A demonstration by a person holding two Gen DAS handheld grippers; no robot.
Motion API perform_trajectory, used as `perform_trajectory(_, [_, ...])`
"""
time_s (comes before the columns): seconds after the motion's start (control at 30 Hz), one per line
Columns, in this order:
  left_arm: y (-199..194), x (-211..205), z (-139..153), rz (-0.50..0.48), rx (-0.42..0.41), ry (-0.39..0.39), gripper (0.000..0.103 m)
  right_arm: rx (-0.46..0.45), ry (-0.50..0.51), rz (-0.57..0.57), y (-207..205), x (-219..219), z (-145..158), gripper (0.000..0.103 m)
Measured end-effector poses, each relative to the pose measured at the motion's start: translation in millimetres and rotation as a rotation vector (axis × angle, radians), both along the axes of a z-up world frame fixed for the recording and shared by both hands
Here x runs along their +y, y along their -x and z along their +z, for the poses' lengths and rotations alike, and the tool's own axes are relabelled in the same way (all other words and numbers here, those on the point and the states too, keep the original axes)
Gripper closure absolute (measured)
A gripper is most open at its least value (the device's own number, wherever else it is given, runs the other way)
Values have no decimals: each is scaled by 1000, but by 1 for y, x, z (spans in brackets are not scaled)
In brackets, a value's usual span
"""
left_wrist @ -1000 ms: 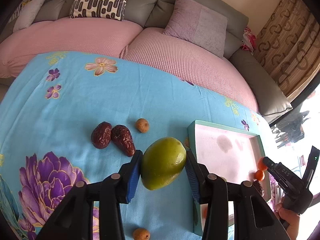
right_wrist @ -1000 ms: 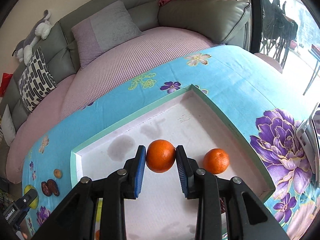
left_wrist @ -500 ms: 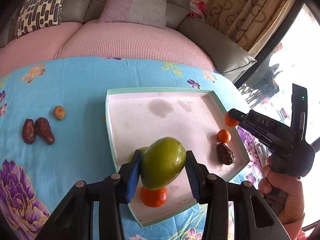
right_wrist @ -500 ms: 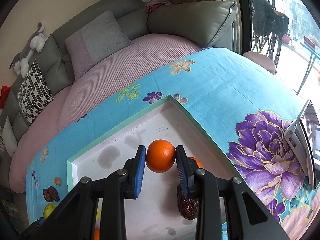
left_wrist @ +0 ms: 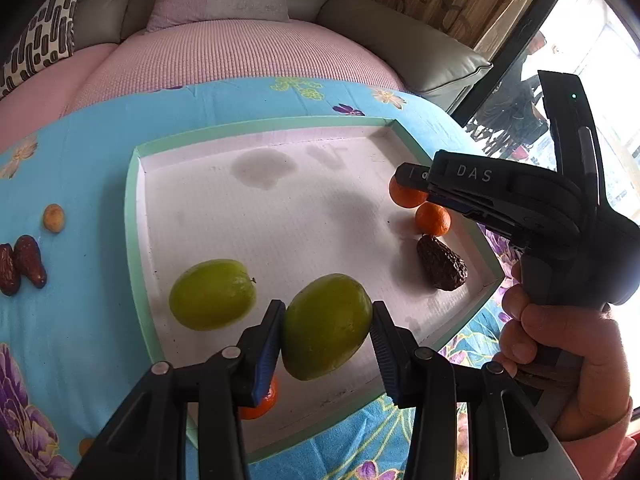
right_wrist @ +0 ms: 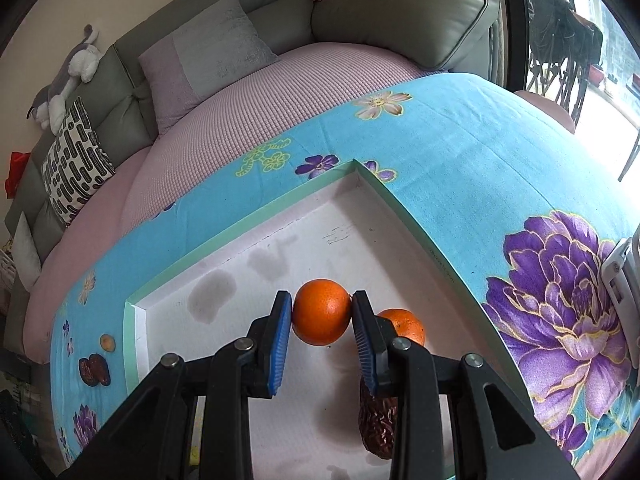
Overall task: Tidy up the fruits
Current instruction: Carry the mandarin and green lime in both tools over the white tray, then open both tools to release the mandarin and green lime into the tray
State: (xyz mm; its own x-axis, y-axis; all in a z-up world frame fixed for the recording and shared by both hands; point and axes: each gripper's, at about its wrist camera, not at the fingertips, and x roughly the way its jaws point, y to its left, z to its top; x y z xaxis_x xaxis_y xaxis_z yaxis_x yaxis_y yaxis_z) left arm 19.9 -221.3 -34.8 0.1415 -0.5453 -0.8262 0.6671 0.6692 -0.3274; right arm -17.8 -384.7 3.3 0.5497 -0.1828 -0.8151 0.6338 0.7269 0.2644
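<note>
My left gripper (left_wrist: 326,330) is shut on a green fruit (left_wrist: 326,326) and holds it over the near part of the white tray with a green rim (left_wrist: 132,216). A second green fruit (left_wrist: 212,294) lies in the tray beside it, and an orange (left_wrist: 260,402) shows below my left finger. My right gripper (right_wrist: 321,314) is shut on an orange (right_wrist: 321,312) above the tray (right_wrist: 256,216). It also shows in the left wrist view (left_wrist: 408,184), near the tray's right side. Another orange (right_wrist: 404,324) and a dark date (right_wrist: 378,426) lie in the tray beside it.
Two dates (left_wrist: 20,264) and a small tan fruit (left_wrist: 53,218) lie on the blue flowered tablecloth (left_wrist: 80,160) left of the tray. A pink and grey sofa with cushions (right_wrist: 224,52) curves behind the table. A white object (right_wrist: 624,272) stands at the table's right edge.
My left gripper carried the green fruit from the tablecloth to over the tray, closer to the second green fruit. My right gripper drew back a little toward the near side of the tray, keeping the orange.
</note>
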Motion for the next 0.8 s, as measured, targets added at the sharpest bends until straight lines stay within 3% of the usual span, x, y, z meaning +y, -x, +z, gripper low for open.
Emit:
perform_trajectory(0.2, [-2, 2, -9, 12, 16, -30, 57, 27, -16, 25, -5, -1, -15, 71])
perform_trajectory(0.8, [-3, 0, -13, 14, 15, -59, 57, 84, 45, 63, -15, 9, -17, 71])
